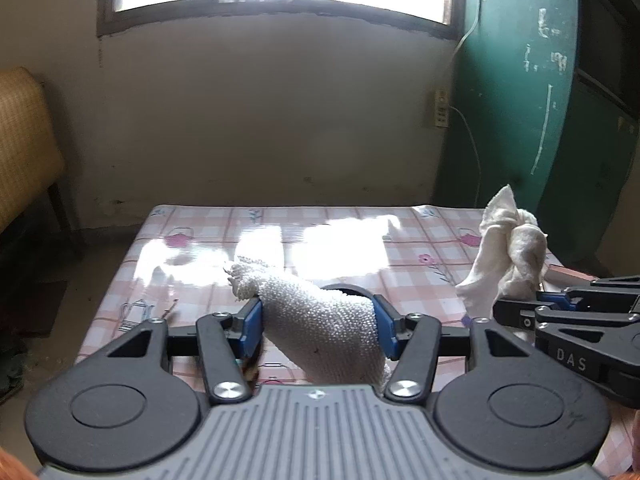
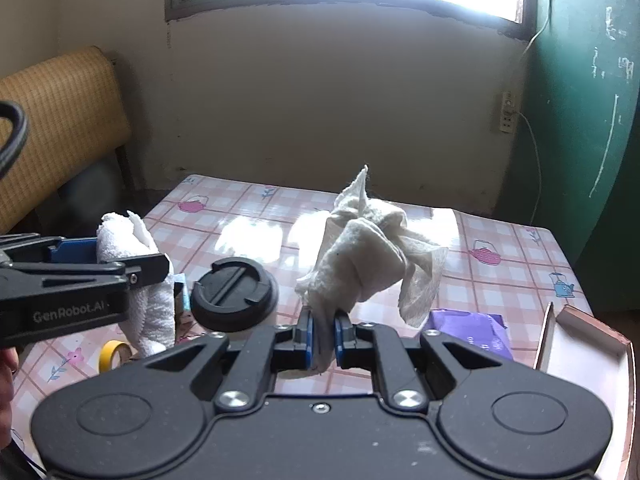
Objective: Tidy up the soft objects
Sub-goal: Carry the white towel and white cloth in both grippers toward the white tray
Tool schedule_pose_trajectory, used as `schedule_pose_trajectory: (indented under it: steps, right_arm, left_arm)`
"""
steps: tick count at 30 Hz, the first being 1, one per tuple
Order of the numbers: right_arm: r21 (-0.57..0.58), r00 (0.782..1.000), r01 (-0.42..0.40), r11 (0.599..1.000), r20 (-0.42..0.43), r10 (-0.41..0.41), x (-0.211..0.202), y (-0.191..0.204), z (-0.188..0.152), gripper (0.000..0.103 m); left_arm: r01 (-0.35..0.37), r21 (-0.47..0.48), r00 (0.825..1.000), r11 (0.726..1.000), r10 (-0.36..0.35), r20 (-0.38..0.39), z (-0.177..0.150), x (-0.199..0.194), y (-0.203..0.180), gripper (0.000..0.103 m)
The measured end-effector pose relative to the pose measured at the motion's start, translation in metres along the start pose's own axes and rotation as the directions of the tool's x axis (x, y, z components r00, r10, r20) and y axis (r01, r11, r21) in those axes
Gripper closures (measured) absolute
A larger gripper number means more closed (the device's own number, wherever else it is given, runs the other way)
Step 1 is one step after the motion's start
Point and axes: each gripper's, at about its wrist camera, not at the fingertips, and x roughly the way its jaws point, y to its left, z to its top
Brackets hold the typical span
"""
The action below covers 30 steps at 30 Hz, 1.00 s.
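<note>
My left gripper (image 1: 320,322) is shut on a rolled white knobbly towel (image 1: 312,312), its blue pads pressing both sides; the frayed end of the roll sticks out ahead, above the table. The right wrist view shows the same towel (image 2: 136,248) hanging from the left gripper (image 2: 128,260) at the left. My right gripper (image 2: 323,332) is shut on a crumpled thin white cloth (image 2: 360,256), which stands bunched above the fingers. In the left wrist view that cloth (image 1: 508,256) and the right gripper (image 1: 520,300) are at the right edge.
The table (image 2: 500,236) has a glossy pink checked cover. On it are a black round lid (image 2: 234,294), a yellow tape roll (image 2: 114,354), a purple packet (image 2: 472,332) and an open cardboard box (image 2: 588,356) at the right. A woven chair (image 2: 60,120) stands at the left.
</note>
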Motion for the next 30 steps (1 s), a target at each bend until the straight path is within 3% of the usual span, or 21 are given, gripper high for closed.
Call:
schedule_pose_trajectory:
  steps: [21,30]
  right_arm:
    - [0.072,0.998,0.066,0.995,-0.013,-0.066,-0.013,-0.063,-0.016,0.09]
    - [0.132,0.994,0.108,0.985,-0.037,-0.103,-0.016,-0.115,-0.027,0.09]
  left_arm:
    - [0.106,0.084,0.994,0.991,-0.105,-0.022,-0.003,0.018,-0.067,0.045]
    - [0.192,0.13,0.981,0.973,-0.189,-0.034,-0.003,0.027,-0.109,0.045]
